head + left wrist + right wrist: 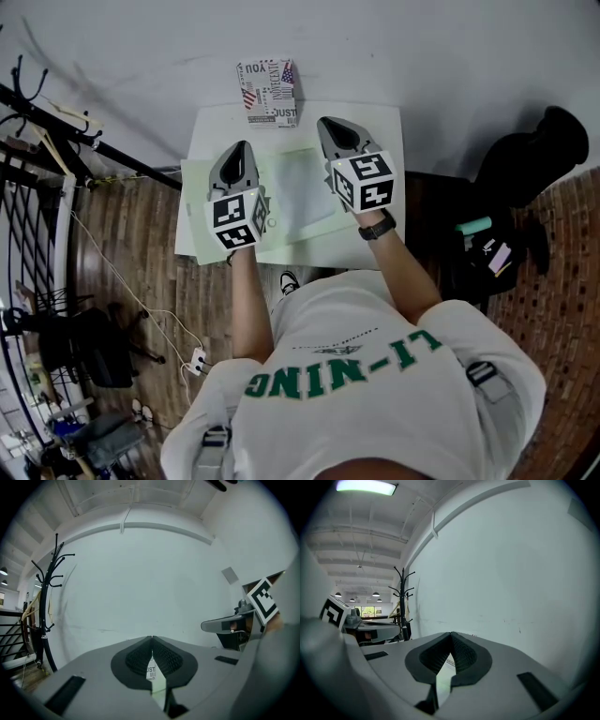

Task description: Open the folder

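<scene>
At a small white table (380,127), a person holds a gripper in each hand above the pale green folder (302,192). The folder lies flat on the table, its left part reaching past the left edge. The left gripper (241,145) and right gripper (327,122) point level toward the far wall, each with its jaws pressed together on nothing. Neither touches the folder, and I cannot tell from here whether its cover is already turned. If not, the next move calls for lowering a gripper to a free edge, parting the jaws and pinching the cover. A patterned box (269,91) at the table's far edge, just beyond the folder, might crowd a swinging cover. A coat rack (44,606) stands to the left and a black bag (548,150) to the right.
</scene>
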Tool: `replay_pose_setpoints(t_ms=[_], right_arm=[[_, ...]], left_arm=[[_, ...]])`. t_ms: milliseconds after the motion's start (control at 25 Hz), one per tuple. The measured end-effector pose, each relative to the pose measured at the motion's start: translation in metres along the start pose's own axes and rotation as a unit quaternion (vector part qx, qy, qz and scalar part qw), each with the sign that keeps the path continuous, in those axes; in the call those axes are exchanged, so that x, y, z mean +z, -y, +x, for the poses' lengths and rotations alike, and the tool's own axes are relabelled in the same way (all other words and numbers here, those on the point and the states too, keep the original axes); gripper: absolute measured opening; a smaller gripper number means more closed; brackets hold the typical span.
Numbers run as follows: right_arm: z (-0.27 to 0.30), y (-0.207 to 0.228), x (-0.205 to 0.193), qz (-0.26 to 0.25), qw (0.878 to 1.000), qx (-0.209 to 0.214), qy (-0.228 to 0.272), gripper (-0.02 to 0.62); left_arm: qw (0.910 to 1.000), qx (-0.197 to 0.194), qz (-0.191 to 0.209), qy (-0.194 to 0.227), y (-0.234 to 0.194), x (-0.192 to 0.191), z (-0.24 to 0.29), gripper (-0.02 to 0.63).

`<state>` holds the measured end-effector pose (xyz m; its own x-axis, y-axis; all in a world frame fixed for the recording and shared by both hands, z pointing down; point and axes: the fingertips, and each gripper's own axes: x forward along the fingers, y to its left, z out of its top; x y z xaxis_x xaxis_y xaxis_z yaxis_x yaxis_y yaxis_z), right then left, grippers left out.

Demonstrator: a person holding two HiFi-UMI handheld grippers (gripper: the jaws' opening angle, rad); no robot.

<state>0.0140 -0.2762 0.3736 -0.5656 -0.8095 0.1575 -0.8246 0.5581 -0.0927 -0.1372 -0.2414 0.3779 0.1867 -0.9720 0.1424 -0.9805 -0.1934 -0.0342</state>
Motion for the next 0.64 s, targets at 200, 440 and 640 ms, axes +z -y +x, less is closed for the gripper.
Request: replay_pose_setpoints(t_ms=[200,440,640], right_arm=[[-0.002,-0.001,0.006,-0.003,1.0,-0.002,0.012,0.017],[-0.001,-0.003,0.005,-0.015,1.0,-0.007,0.014,0.017],[0.002,-0.003,0.0,-0.015,1.0,-0.011,0.009,0.017]], left_arm=[[0.9991,-0.006,-0.013,0.039,0.0,0.012,-0.006,0.015],[0.9995,-0.004,0.002,0.03,0.0,0.008,-0.006,0.014],[0.9997,-0.01,0.0,0.024,0.0,0.002,-0.007,0.014]])
